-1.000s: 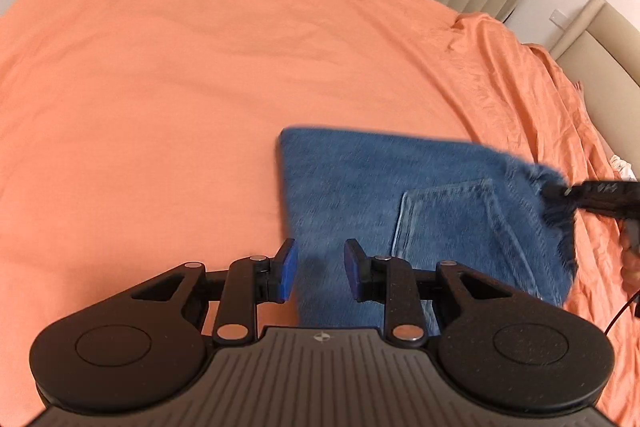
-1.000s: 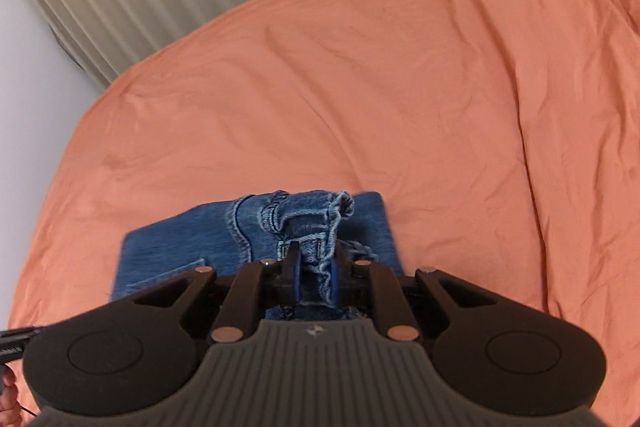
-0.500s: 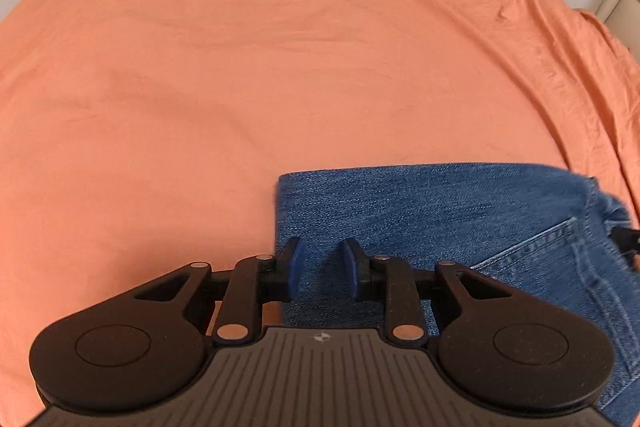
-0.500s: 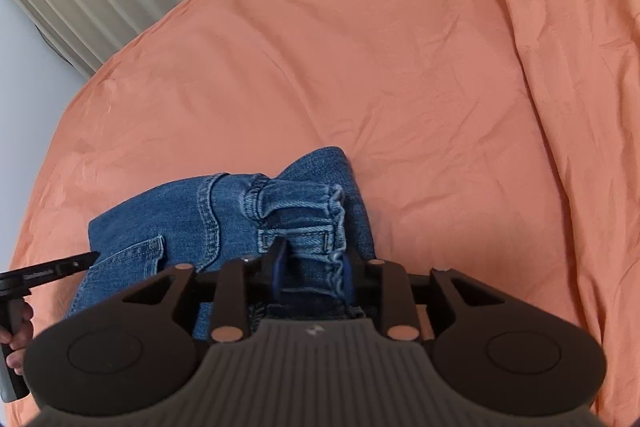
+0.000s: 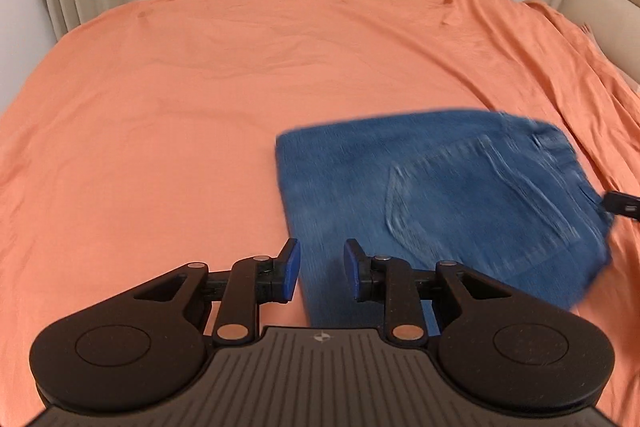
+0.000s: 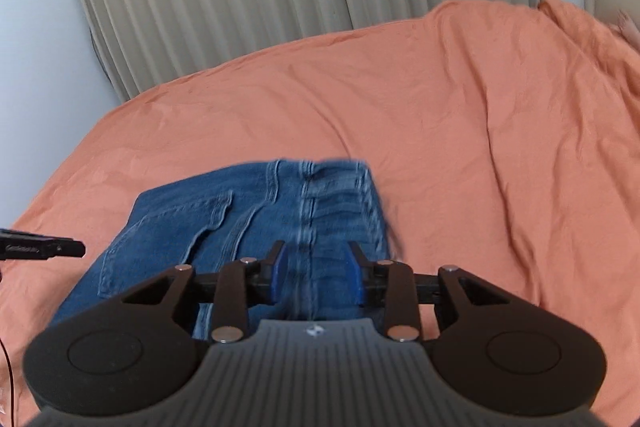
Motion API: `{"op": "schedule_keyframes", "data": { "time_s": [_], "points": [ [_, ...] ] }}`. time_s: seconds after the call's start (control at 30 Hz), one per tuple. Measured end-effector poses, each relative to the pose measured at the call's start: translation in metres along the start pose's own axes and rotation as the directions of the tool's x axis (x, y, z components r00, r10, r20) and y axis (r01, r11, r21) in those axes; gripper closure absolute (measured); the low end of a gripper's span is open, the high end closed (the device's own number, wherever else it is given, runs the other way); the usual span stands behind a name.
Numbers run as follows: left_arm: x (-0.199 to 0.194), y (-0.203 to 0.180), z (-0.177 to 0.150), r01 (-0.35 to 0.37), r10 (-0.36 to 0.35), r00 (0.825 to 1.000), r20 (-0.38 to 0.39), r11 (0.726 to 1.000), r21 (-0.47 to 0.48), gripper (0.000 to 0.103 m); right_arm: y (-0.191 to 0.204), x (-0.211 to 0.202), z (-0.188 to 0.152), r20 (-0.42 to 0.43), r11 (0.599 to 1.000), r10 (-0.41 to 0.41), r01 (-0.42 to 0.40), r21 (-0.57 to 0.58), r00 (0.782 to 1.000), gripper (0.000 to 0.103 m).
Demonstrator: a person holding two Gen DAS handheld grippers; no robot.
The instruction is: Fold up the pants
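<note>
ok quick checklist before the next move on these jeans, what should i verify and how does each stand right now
1. Left gripper free of cloth: ok, blue pads apart, nothing pinched; the jeans' edge lies below the gap.
2. Right gripper released: ok, pads apart above the denim, not pressing it.
3. Jeans folded into a compact stack: ok, a rough rectangle with the back pocket facing up.
4. Edges lined up: cannot tell, the image is blurred and the waistband end looks uneven.
5. Jeans fully on the orange bedsheet: ok.
6. Grippers apart from each other: ok, they stand on opposite sides of the stack.
</note>
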State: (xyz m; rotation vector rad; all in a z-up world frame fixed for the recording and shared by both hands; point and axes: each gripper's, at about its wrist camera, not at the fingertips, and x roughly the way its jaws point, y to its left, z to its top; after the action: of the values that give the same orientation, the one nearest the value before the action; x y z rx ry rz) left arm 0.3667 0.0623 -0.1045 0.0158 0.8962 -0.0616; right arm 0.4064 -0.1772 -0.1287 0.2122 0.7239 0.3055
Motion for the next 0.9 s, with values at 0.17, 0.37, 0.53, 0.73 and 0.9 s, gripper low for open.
{"op": "schedule_keyframes", "data": {
  "time_s": [0.17, 0.37, 0.53, 0.73, 0.9],
  "points": [
    [-0.038, -0.014, -0.020, 0.004, -0.005, 1.000, 0.024, 0.999, 0.050, 0.051, -0.013, 0.021, -0.037, -0.016, 0.995, -0.045, 0.046, 0.094, 0.999, 0.078],
    [-0.059, -0.048, -0.057, 0.031, -0.033, 0.999, 0.010, 0.992, 0.122, 0.036, -0.021, 0.027, -0.037, 0.017, 0.992, -0.022, 0.020, 0.124, 1.000, 0.078],
    [-0.030, -0.077, -0.084, -0.141, 0.155, 0.987, -0.036, 0.958, 0.250, 0.043, -0.015, 0.025, -0.037, 0.032, 0.996, -0.026, 0.023, 0.091, 0.999, 0.078],
    [-0.023, -0.077, -0.072, -0.173, 0.197, 0.978, -0.064, 0.947, 0.271, 0.081, -0.025, 0.024, -0.041, 0.044, 0.993, 0.009, -0.014, 0.119, 0.999, 0.078],
    [-0.023, -0.091, -0.082, -0.203, 0.265, 0.962, -0.058, 0.845, 0.494, 0.086, -0.025, 0.019, -0.039, 0.016, 0.994, 0.009, -0.010, 0.106, 1.000, 0.079]
  ]
}}
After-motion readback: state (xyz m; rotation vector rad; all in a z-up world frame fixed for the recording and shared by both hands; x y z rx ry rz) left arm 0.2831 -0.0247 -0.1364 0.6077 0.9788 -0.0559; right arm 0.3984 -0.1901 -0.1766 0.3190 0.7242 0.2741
